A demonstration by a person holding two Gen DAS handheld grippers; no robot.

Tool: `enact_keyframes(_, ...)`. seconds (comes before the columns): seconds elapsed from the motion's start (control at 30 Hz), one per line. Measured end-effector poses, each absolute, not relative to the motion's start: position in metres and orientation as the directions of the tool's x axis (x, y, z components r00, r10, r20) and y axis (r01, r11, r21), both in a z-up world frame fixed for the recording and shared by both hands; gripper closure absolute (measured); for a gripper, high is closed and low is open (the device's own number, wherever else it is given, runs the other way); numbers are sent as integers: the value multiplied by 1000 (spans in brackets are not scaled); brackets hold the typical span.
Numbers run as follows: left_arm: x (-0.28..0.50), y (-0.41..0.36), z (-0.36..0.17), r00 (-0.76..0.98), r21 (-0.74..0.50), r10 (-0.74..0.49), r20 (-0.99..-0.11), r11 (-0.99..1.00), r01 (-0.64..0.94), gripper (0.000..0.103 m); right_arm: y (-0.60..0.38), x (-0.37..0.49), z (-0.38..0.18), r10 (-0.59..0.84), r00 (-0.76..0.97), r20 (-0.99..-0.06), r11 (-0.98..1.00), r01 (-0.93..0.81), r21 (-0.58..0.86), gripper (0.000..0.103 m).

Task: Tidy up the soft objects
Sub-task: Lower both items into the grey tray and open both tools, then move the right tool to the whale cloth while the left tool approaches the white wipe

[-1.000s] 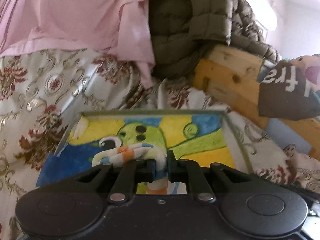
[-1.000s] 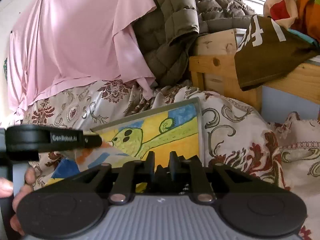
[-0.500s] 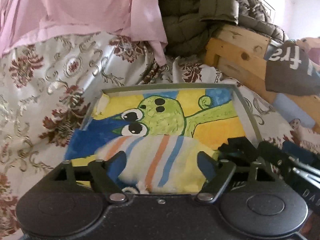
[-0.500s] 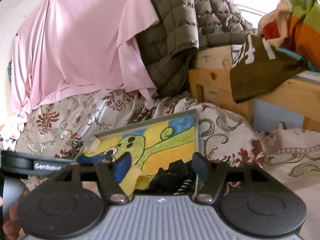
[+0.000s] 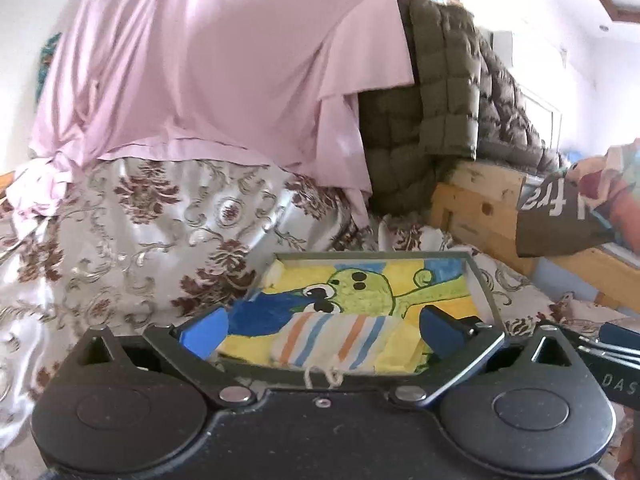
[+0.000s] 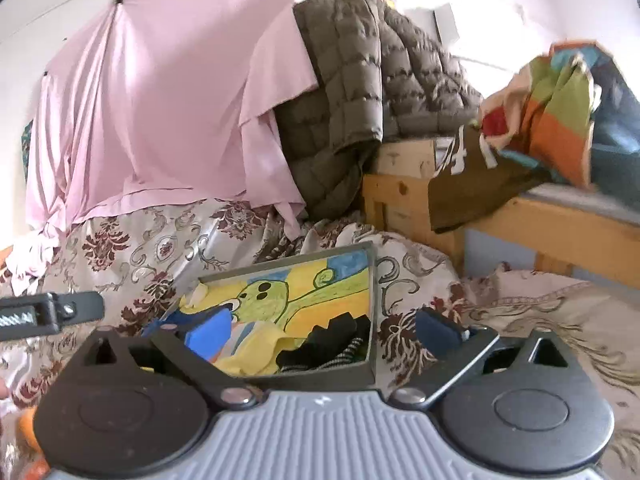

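Observation:
A grey tray (image 5: 482, 280) with a painted green cartoon figure on its floor lies on the floral bedspread; it also shows in the right wrist view (image 6: 373, 280). A white sock with orange and blue stripes (image 5: 332, 340) lies in the tray's near part, beside a yellow cloth (image 5: 400, 354). A black sock (image 6: 336, 340) lies in the tray's near right corner, next to the yellow cloth (image 6: 256, 350). My left gripper (image 5: 320, 330) is open and empty, just in front of the striped sock. My right gripper (image 6: 322, 332) is open and empty over the tray's near edge.
A pink sheet (image 5: 208, 72) and an olive quilted jacket (image 6: 352, 92) hang at the back. A wooden bed frame (image 6: 560, 232) stands at the right with a brown shirt (image 6: 472, 184) and a multicoloured cloth (image 6: 560, 124) on it. The floral bedspread (image 5: 132, 240) surrounds the tray.
Both grippers opened. The left let go of the striped sock, the right let go of the black sock, both now in the tray. Both grippers drew back and tilted upward.

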State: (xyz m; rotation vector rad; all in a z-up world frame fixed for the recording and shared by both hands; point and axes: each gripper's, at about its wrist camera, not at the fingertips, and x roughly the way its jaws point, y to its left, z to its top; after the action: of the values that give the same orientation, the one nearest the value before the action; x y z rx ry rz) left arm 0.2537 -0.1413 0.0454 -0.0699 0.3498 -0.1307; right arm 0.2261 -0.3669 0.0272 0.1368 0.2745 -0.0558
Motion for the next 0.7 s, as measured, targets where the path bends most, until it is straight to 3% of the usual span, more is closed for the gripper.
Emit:
enact_keyframes(0.33, 172, -76, 27, 919, -209, -145, -366, 975, 71, 1, -322, 139, 29, 6, 978, -211, 991, 22, 132, 0)
enact_keyframes(0.57, 120, -40, 16, 929, -194, -101, -357, 981, 32, 1, -296, 93, 27, 15, 983, -185, 992, 8, 125, 0)
enact_keyframes(0.7, 95, -26, 13, 930, -165, -71, -359, 986, 11, 1, -283, 74, 21, 12, 976, -216, 995, 9, 97, 0)
